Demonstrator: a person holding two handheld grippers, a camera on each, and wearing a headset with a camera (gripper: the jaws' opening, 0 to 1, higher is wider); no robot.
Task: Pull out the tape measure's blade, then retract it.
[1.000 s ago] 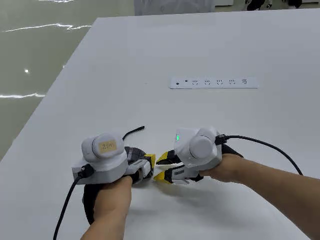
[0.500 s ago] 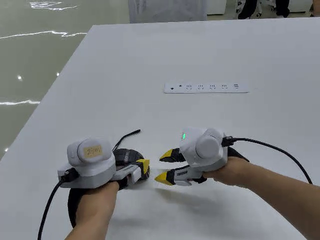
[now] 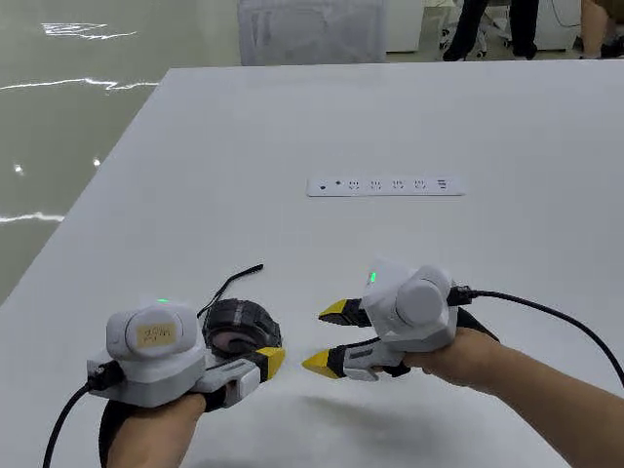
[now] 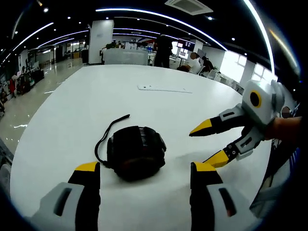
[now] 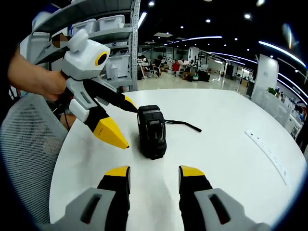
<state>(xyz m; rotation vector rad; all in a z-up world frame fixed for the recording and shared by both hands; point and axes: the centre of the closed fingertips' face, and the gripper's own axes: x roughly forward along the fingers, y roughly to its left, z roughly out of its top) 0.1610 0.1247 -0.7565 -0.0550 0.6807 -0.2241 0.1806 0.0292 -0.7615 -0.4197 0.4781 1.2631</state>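
A black round tape measure lies on the white table, its black strap trailing away from me. No blade shows outside the case. My left gripper is just in front of it, jaws open, touching nothing. In the left gripper view the tape measure sits a little beyond the open left gripper. My right gripper hovers to the right, open and empty. In the right gripper view the tape measure stands ahead of the right gripper, with the left gripper beside it.
A white power strip lies farther back on the table. Cables trail from both grippers toward me. The table's left edge drops to a shiny floor. A grey chair back is near the table's end.
Both grippers have drawn back and apart from the tape measure, which now lies uncovered between them. The head camera has tilted, shifting the whole scene.
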